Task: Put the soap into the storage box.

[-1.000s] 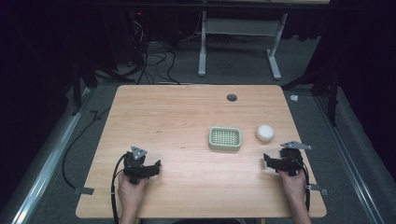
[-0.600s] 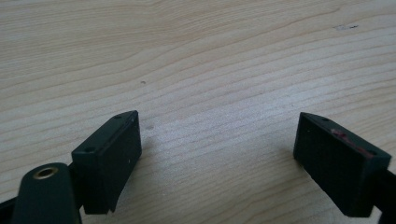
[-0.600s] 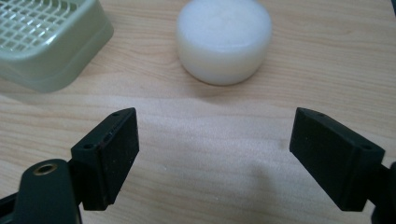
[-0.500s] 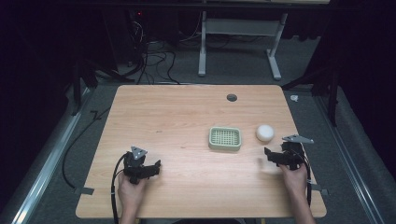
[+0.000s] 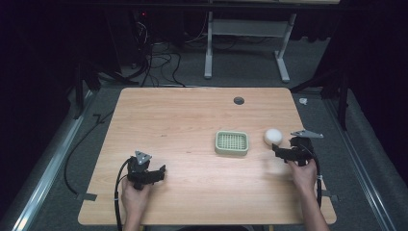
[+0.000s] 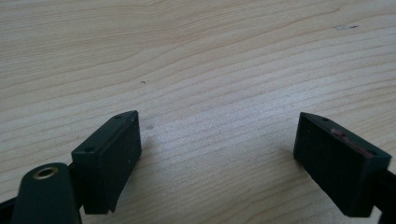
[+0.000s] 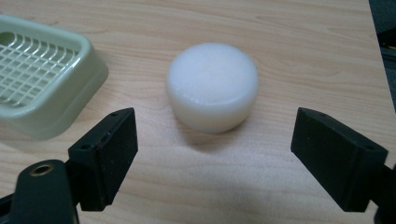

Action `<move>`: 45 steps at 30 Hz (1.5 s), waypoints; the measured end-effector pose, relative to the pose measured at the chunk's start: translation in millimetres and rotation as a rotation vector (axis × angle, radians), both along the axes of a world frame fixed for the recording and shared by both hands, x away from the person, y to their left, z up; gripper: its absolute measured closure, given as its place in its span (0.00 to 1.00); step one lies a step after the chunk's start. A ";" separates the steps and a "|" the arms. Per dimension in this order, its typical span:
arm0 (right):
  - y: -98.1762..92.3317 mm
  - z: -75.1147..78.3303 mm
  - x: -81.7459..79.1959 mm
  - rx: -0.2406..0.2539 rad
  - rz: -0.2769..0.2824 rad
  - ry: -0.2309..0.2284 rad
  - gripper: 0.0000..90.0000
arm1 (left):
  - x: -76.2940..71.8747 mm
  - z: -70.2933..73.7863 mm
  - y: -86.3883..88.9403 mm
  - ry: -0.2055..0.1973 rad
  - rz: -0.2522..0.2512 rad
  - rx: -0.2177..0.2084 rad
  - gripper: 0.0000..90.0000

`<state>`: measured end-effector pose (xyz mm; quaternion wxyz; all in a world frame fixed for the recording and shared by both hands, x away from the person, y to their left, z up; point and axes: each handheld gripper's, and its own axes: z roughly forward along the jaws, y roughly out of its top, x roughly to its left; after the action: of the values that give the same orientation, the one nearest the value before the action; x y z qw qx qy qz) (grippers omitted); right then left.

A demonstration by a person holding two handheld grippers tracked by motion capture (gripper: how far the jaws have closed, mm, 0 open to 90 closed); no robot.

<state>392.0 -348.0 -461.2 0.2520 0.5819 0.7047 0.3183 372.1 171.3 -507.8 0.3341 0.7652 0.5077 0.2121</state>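
Lab or test studio, bare wooden table (image 5: 192,125) with a cable hole (image 5: 238,100), dark curtained surround, grey carpet floor (image 5: 337,144), tangled cables (image 5: 154,57) and a grey metal desk frame (image 5: 245,29) behind, tape marks on the floor

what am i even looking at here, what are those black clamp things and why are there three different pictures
A person sits at a wooden table and holds a hand-operated gripper in each hand, a clamp with two black jaws. The wide picture comes from a camera fixed above the table: the left gripper is at lower left, the right gripper at right. The two close-ups come from small cameras riding on the grippers, looking out between their own jaws.

On the table lie a pale green slotted soap dish and, just to its right, a round white soap bar. Nothing is held. Both grippers are open: the left one points at bare wood, the right one faces the soap bar, which sits a little ahead of its jaws.
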 end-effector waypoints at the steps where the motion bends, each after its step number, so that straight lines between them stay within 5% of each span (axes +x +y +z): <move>1: 0.0 0.0 0.0 0.000 0.000 0.000 0.17 | 0.0 0.0 0.0 0.000 0.000 0.000 0.17; 23: 10.7 12.9 42.0 0.007 0.011 0.008 0.15 | 0.1 0.1 0.4 0.002 -0.002 -0.003 0.18; 45: 10.2 -16.1 67.1 -0.002 -0.020 0.104 0.15 | 0.1 0.0 0.4 0.001 -0.001 -0.004 0.18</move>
<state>459.1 -337.8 -477.4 0.2188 0.6045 0.7112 0.2846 372.2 171.6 -507.7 0.3356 0.7650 0.5078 0.2104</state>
